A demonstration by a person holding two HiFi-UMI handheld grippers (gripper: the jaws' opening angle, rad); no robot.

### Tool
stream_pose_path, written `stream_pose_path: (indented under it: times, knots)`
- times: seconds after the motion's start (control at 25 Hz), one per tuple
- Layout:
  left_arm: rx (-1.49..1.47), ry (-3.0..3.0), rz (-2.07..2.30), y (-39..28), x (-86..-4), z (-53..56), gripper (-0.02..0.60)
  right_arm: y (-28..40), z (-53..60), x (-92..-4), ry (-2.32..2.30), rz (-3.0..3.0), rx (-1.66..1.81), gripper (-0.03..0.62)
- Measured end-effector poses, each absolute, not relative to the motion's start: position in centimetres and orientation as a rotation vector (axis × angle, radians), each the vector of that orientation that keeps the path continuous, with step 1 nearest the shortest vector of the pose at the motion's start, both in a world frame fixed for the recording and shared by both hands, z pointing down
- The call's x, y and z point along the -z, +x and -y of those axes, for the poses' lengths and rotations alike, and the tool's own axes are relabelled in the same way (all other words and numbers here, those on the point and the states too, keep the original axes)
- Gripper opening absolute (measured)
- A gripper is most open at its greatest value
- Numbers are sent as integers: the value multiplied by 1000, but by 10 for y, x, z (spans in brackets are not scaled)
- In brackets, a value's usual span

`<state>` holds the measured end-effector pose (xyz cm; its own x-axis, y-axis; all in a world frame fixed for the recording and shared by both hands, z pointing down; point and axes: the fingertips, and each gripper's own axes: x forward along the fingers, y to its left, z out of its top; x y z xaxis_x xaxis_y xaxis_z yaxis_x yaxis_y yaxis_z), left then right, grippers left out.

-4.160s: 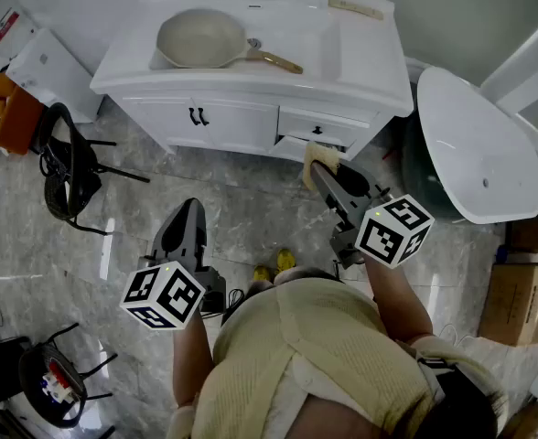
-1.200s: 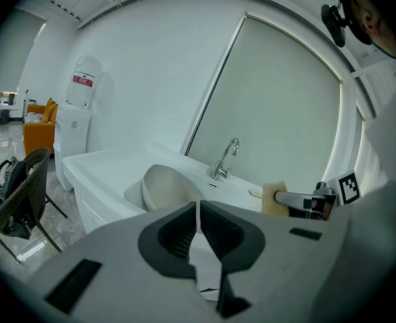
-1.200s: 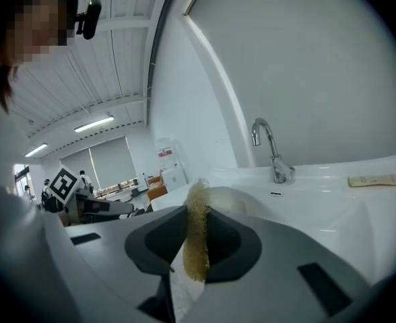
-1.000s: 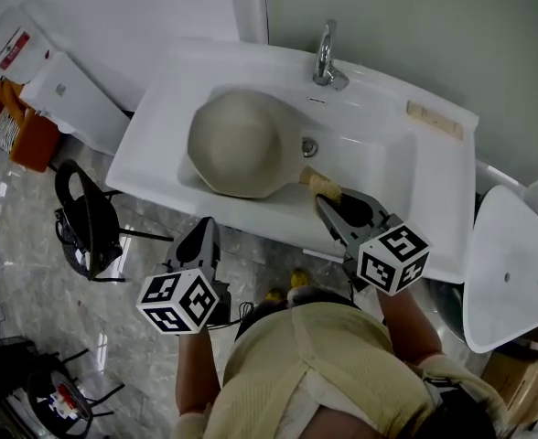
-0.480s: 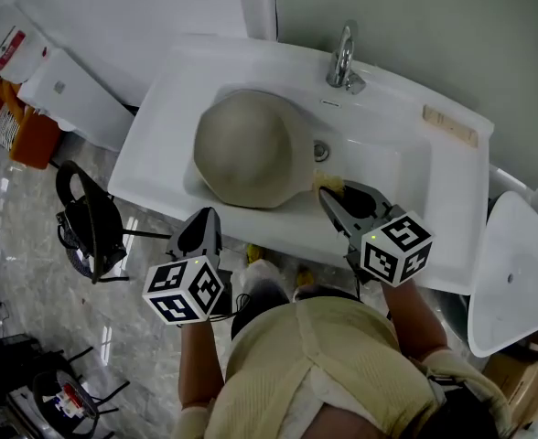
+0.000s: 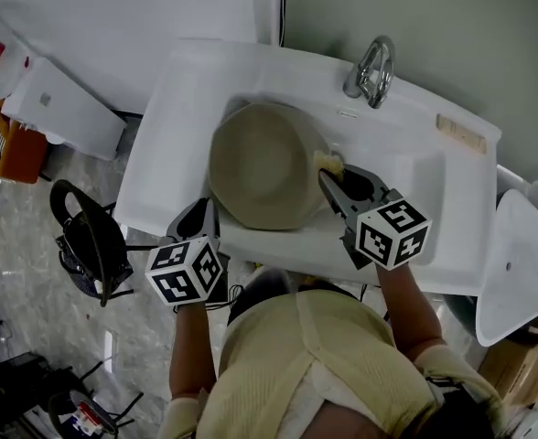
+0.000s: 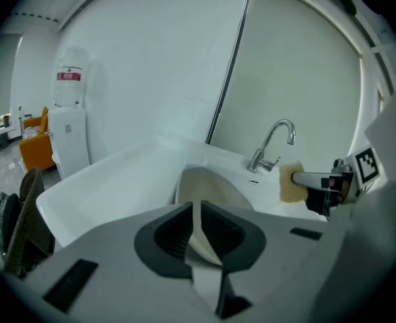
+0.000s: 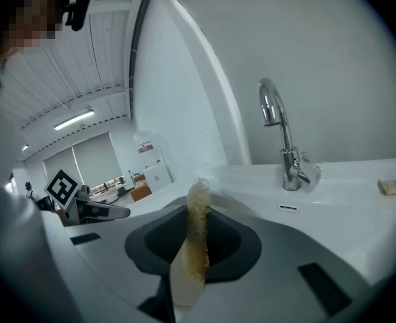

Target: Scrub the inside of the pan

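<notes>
A round beige pan (image 6: 264,165) lies in the white sink (image 6: 173,126); its handle is hidden. My right gripper (image 6: 331,174) is shut on a yellow sponge (image 6: 328,162), which sits at the pan's right rim. In the right gripper view the sponge (image 8: 198,224) stands upright between the jaws. My left gripper (image 6: 202,216) hovers at the sink's front edge, just left of the pan, jaws together and holding nothing. The left gripper view looks over its shut jaws at the pan (image 7: 208,187), with the sponge (image 7: 291,184) to the right.
A chrome faucet (image 6: 371,69) rises behind the basin. A small wooden strip (image 6: 461,133) lies on the sink's right ledge. A black chair (image 6: 91,236) stands on the floor at left, a white oval fixture (image 6: 516,263) at right.
Both grippers have come forward from the floor in front of the vanity to the sink. The right gripper has carried the sponge up to the pan's right rim.
</notes>
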<state>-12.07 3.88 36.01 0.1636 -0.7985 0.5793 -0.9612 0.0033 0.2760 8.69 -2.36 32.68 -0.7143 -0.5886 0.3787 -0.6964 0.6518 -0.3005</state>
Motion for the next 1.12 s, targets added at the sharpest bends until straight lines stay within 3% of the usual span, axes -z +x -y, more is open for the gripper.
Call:
stream_pose_path:
  times: [0.6, 1.12]
  knots:
    - [-357, 1881, 1428, -147, -395, 9, 155, 9, 91, -370, 1156, 2477, -710, 78]
    - [-427, 1838, 1406, -141, -416, 26, 160, -3, 141, -417, 1302, 2410, -891, 78]
